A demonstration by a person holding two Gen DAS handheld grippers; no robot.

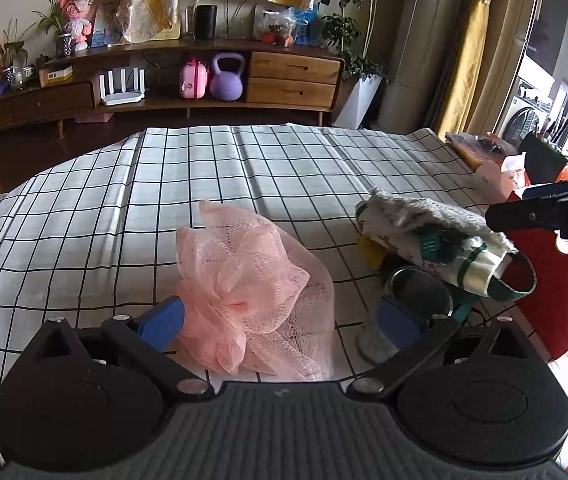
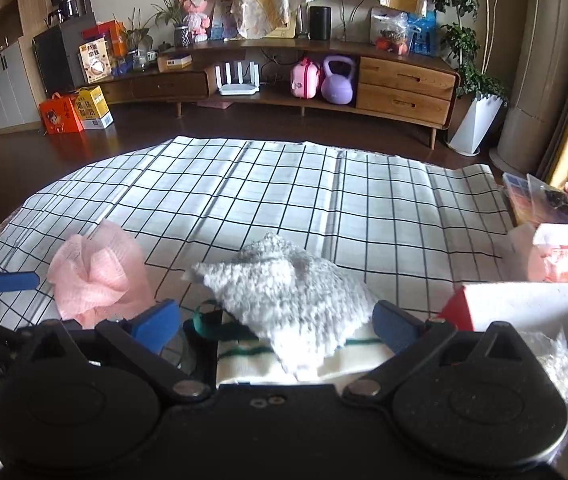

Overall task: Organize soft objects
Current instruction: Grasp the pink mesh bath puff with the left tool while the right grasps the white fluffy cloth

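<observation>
Left gripper was held wide around a pink mesh bath pouf at lower centre; light and springy, it should be pinched at its gathered core. Right gripper was likewise spread wide over a limp grey fluffy cloth.

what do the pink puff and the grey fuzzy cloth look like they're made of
Pink puff: looks like synthetic mesh netting, gathered into ruffles; the open weave is visible and light passes through it. Grey fuzzy cloth: seems a plush, chenille-like or microfibre fabric, matte, with a nubby raised pile; the exact fibre can't be told.
</observation>
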